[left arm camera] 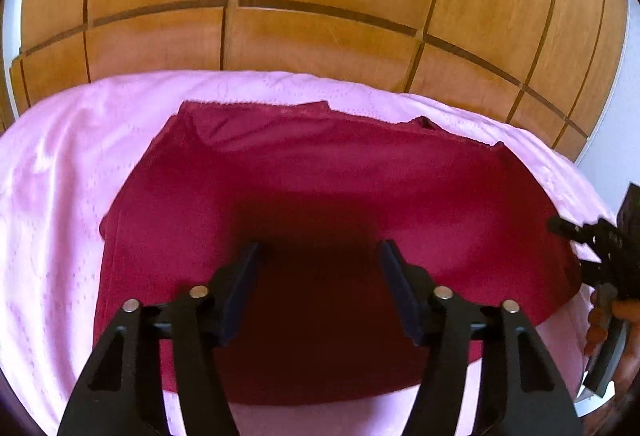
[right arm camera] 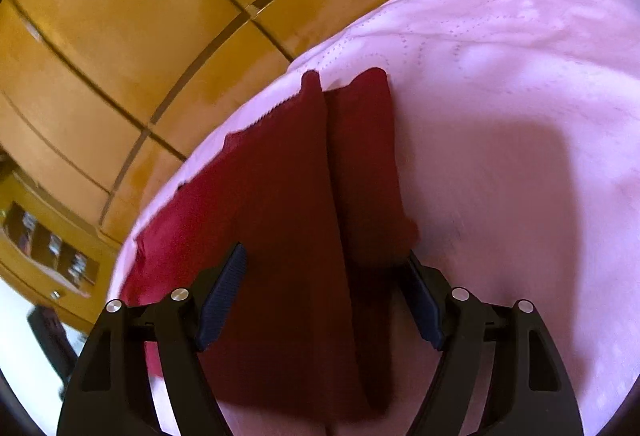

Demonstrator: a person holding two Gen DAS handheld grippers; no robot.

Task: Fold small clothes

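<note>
A dark red small garment [left arm camera: 320,180] lies flat on a pink quilted bed cover [left arm camera: 60,196]. My left gripper [left arm camera: 320,248] is open and empty, hovering just above the garment's middle. In the right wrist view the same red garment [right arm camera: 280,216] shows a raised fold along its right side. My right gripper [right arm camera: 324,256] is open over that fold, its right finger next to the garment's right edge. The right gripper also shows at the right edge of the left wrist view [left arm camera: 592,240], by the garment's right edge.
A wooden panelled headboard [left arm camera: 320,16] rises behind the bed. The pink cover [right arm camera: 520,116] spreads wide to the right. A wooden shelf with small items [right arm camera: 52,248] stands at the far left of the right wrist view.
</note>
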